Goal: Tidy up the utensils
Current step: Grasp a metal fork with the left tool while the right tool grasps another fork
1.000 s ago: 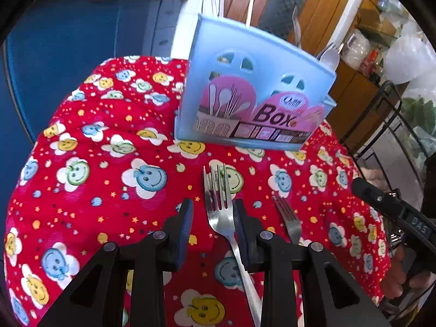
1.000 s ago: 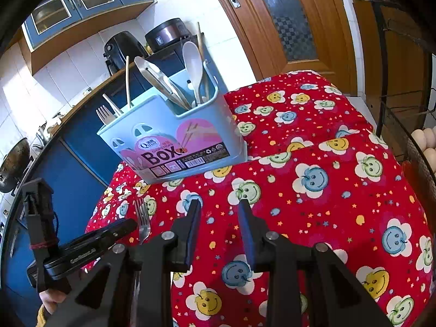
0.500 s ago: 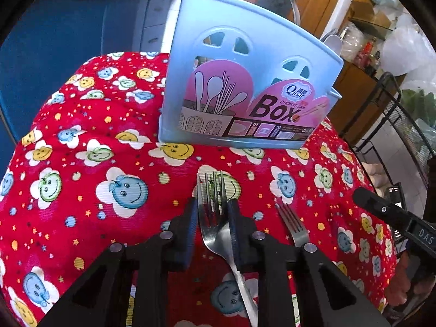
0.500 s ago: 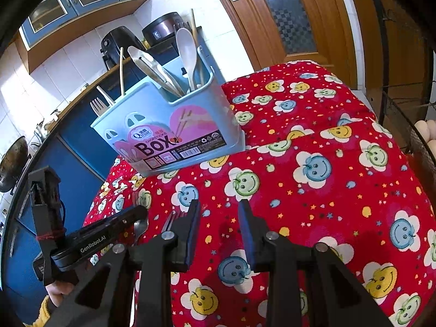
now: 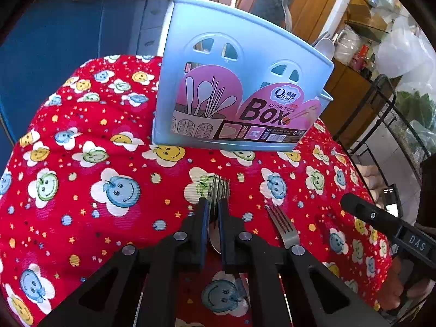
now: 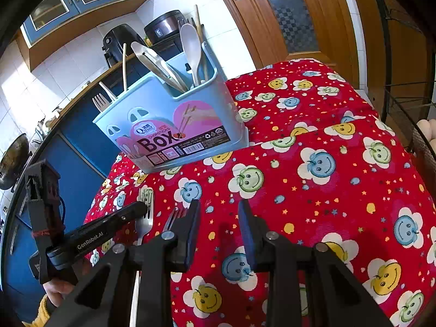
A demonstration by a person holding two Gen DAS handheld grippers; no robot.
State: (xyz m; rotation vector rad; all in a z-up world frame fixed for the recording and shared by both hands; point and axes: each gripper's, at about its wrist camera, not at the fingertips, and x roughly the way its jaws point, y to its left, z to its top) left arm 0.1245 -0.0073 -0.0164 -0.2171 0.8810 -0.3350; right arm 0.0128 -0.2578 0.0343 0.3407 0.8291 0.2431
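Left wrist view: your left hand-held gripper (image 5: pixel 214 212) is clamped on the first fork (image 5: pixel 219 188), lying in front of the blue utensil box (image 5: pixel 239 81). Lift it straight, tines clear of the cloth, then drop it into a compartment. Your right hand-held gripper (image 6: pixel 218 215) hangs apart, empty. I count two forks before the box; the second fork (image 5: pixel 282 224) lies right of the first.

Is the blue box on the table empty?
No, the blue box holds a white spoon, metal tongs and a fork sticking out the top.
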